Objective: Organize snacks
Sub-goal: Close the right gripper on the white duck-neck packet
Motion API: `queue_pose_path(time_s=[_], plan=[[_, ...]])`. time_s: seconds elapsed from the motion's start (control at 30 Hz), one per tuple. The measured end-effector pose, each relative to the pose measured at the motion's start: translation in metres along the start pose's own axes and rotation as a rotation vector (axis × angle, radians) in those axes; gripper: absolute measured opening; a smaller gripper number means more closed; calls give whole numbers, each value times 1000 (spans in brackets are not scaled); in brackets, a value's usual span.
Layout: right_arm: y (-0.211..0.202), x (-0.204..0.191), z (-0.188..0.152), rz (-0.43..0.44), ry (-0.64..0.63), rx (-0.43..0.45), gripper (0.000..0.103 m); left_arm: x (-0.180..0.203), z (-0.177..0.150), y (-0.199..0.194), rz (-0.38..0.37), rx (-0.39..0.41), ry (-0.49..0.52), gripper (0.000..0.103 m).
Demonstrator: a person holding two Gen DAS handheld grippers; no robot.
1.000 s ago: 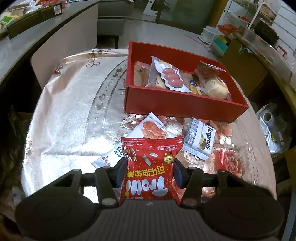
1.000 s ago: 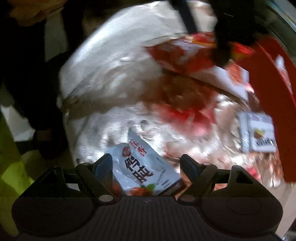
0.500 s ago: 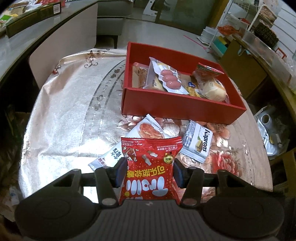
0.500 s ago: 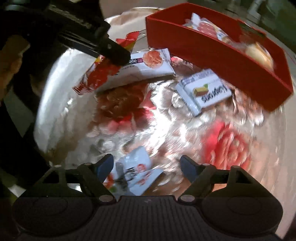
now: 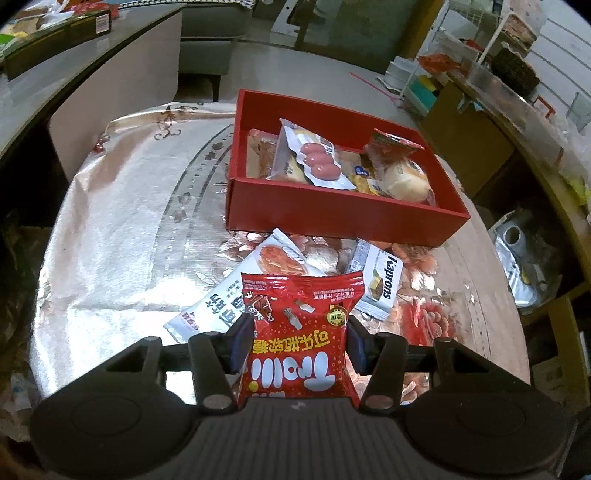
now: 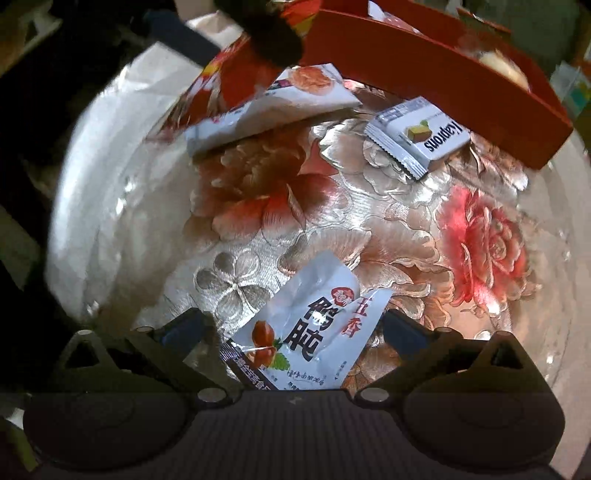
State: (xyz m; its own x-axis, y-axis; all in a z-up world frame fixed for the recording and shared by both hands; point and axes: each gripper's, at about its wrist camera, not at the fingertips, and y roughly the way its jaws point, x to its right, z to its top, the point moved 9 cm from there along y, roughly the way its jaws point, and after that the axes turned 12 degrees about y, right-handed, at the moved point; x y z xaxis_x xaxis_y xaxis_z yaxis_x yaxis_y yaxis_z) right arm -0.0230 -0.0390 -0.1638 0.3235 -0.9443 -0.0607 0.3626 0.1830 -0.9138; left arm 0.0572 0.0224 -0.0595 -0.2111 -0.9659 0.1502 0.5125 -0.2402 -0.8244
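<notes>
My left gripper (image 5: 299, 328) is shut on a red snack packet (image 5: 295, 362) and holds it above the table, short of the red box (image 5: 332, 214). Several snacks lie inside that box. A long white packet (image 5: 255, 280) and a Kaprons wafer packet (image 5: 376, 280) lie on the cloth in front of the box. My right gripper (image 6: 295, 325) points down at the table and its jaws are opening. A white packet with dark characters (image 6: 314, 332) lies loose between them, with the pads clear of it. The wafer packet (image 6: 421, 136) and the box wall (image 6: 443, 74) show beyond.
The round table has a shiny floral cloth (image 5: 122, 229) that drops off at the left and right edges. A grey sofa (image 5: 210, 33), shelves (image 5: 443, 62) and cardboard boxes (image 5: 476, 133) stand beyond the table. The left gripper's dark body (image 6: 266, 37) crosses the top of the right wrist view.
The right gripper rolled and swung across the table, and its jaws spread wider around the white packet. The left gripper kept still with the red packet.
</notes>
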Motion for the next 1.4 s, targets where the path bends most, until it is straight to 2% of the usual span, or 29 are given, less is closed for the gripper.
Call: queue_pose_path(time_s=[0.2, 0.3, 0.4, 0.47, 0.57, 0.67, 0.8, 0.93, 1.1, 1.23, 1.3, 1.37, 1.4], plan=[[0, 0, -2, 6, -61, -11, 103, 3, 2, -2, -13, 6, 3, 46], [-5, 4, -3, 15, -36, -14, 100, 5, 2, -4, -19, 11, 7, 46], [-13, 13, -2, 4, -21, -9, 82, 5, 3, -5, -21, 15, 6, 46], [-17, 19, 0, -3, -23, -10, 66, 7, 3, -6, -25, 18, 10, 46], [-20, 25, 2, 21, 10, -17, 51, 10, 3, -7, -32, 21, 18, 46], [-21, 29, 5, 47, 43, -20, 44, 11, 3, -7, -32, 19, 20, 46], [-23, 26, 7, 68, 40, -11, 41, 11, 3, -5, -30, 12, 19, 46], [-26, 21, 18, 107, 41, 15, 34, 12, 3, -4, -32, 12, 17, 46], [-14, 25, 33, 120, 85, 4, 35, 10, 2, -2, -27, 5, 16, 46], [-11, 21, 33, 96, 75, 11, 44, 9, 2, 0, -22, -2, 10, 46], [-10, 18, 35, 84, 83, 19, 49, 10, 2, 1, -25, -4, 13, 46], [-10, 11, 34, 70, 57, 25, 61, 11, 2, 1, -24, -5, 15, 46], [-8, 8, 34, 21, 26, 48, 65, 11, 2, 1, -23, -6, 14, 46]])
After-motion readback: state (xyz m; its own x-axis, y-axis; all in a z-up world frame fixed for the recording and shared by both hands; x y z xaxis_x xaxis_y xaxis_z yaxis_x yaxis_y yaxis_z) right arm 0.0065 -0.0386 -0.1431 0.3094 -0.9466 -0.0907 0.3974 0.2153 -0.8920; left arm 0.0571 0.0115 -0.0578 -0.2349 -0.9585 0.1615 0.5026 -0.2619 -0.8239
